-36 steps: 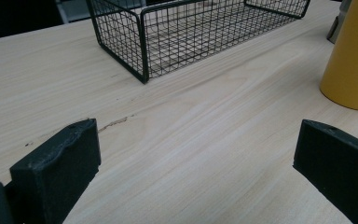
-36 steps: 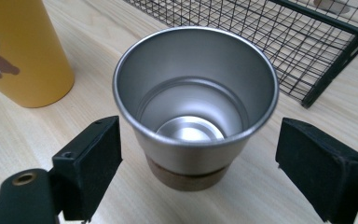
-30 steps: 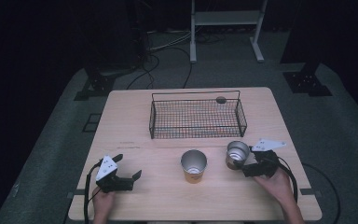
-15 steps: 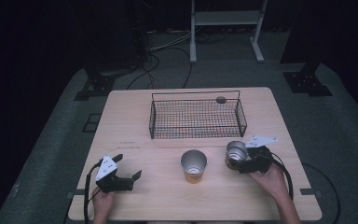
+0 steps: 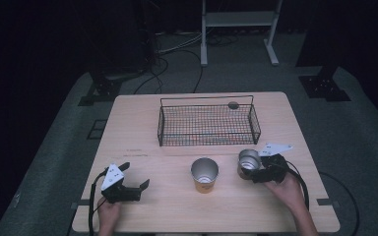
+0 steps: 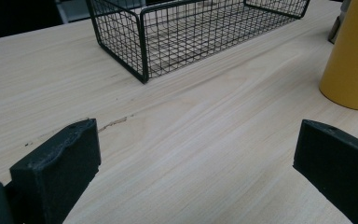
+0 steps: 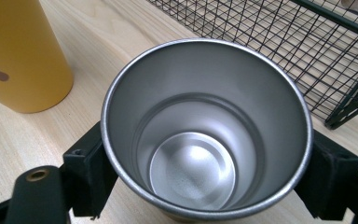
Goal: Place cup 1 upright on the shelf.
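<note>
A steel cup [image 5: 248, 161] stands upright on the table's right side, and in the right gripper view its open mouth [image 7: 205, 140] faces me. My right gripper [image 5: 252, 172] [image 7: 205, 177] has just been closing on it, and both black pads now press on the cup's sides just under the rim. To the steel cup's left stands a yellow cup [image 5: 204, 176] [image 7: 18, 56] [image 6: 354, 60] with a steel lining. My left gripper [image 5: 135, 175] [image 6: 196, 172] rests at the near left, open, with bare wood between its jaws.
A black wire basket [image 5: 206, 140] [image 6: 140, 46] [image 7: 345, 60] sits across the middle of the wooden table [image 5: 142, 123]. A small dark round thing [image 5: 234, 104] lies behind the basket near the far edge. Stands and cables lie on the floor beyond.
My right gripper has edged left toward the steel cup and its jaws have closed on it. The left gripper and the yellow cup have stayed put.
</note>
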Demonstrator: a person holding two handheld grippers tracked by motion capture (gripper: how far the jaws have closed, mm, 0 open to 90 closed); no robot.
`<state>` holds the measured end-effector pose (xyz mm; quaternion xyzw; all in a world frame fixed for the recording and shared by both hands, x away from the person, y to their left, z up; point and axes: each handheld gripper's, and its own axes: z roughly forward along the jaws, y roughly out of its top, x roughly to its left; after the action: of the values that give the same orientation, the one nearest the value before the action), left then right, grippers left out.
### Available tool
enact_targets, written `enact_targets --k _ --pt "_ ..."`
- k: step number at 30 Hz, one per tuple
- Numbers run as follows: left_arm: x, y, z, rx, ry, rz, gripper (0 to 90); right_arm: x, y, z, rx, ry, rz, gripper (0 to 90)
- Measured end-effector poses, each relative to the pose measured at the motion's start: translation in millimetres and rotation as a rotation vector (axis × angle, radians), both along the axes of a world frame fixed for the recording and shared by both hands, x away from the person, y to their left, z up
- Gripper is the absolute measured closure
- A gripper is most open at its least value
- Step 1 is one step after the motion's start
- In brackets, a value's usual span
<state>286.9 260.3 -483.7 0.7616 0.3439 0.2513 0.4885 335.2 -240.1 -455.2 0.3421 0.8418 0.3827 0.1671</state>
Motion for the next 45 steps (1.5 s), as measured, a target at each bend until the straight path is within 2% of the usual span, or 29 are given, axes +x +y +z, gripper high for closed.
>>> enact_targets --k 8,20,45 --pt "0.0 -0.1 -0.1 -0.001 0.0 -0.001 0.0 -1.2 2.0 14.7 0.003 0.004 0.013 17.5" --pt "0.0 0.0 -0.1 0.0 -0.001 -0.001 0.0 2.3 0.3 35.6 0.053 0.017 0.043 17.6" --pt "-0.3 -0.5 -0.2 0.0 -0.001 -0.001 0.0 17.6 -3.1 75.5 0.075 0.037 0.082 17.5"
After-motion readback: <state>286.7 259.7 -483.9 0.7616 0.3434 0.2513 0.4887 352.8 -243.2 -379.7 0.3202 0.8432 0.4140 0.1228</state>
